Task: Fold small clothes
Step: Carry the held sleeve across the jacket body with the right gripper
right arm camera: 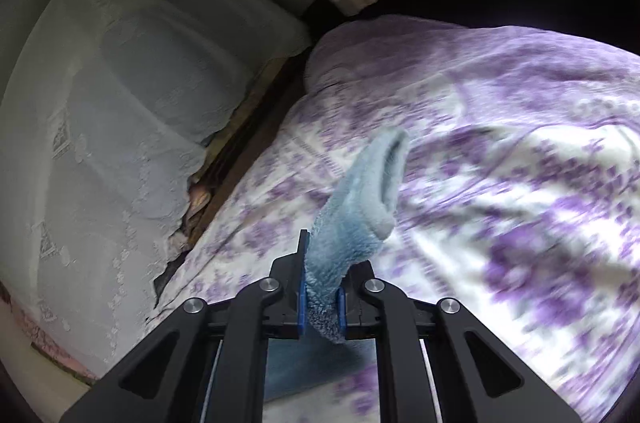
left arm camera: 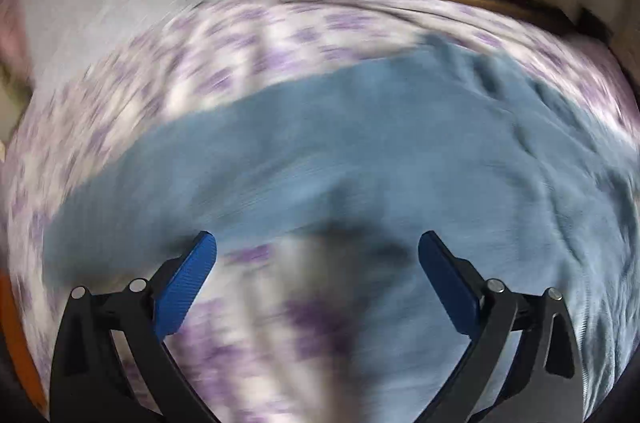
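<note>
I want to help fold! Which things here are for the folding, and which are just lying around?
For the folding:
- blue fuzzy cloth, lying on the bed
- right gripper, pinching an edge of that cloth
- left gripper, wide open just above it

Just lying around:
- purple flowered blanket underneath
- white lace cover beside the bed

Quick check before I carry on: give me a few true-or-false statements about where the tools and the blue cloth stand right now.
1. The right tool is shut on the blue cloth. True.
2. The left tool grips the cloth. False: it is wide open, with nothing pinched.
3. The cloth lies on a purple-patterned bedspread. True.
4. The cloth is red. False: it is light blue.
</note>
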Demonstrator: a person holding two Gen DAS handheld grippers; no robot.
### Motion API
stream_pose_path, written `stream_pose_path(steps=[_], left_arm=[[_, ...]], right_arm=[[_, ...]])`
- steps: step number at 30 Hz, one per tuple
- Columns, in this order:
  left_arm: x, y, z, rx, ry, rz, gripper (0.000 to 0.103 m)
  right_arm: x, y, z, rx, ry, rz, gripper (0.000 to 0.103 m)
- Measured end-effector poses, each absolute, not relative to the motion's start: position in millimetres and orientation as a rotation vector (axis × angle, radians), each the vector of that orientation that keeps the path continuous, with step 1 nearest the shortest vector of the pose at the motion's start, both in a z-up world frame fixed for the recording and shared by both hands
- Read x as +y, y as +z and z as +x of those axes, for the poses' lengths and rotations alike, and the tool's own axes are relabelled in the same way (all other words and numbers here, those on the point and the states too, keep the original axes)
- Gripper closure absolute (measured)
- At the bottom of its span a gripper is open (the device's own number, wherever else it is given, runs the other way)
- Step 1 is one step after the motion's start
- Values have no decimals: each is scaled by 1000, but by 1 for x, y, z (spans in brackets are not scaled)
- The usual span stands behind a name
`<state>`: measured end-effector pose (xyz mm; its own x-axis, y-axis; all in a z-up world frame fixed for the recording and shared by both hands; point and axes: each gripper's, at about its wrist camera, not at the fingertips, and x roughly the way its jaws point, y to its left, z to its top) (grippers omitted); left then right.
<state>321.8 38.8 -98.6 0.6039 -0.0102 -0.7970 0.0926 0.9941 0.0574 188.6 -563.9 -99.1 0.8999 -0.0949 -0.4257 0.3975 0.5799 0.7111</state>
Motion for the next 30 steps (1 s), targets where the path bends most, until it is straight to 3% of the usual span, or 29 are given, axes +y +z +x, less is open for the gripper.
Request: stream_pose_path(steps=[5,13,30], left_arm=[[82,-108,328,966,-38,-62,5],[62,-124,320,952,6,67,4],[62,-122,320,952,1,49,4]], right_arm=[[-521,-78,216,383,-208,867,92],[-468,-50,245,415,-124,779,92],[-374,-22,284,464,64,700,92]])
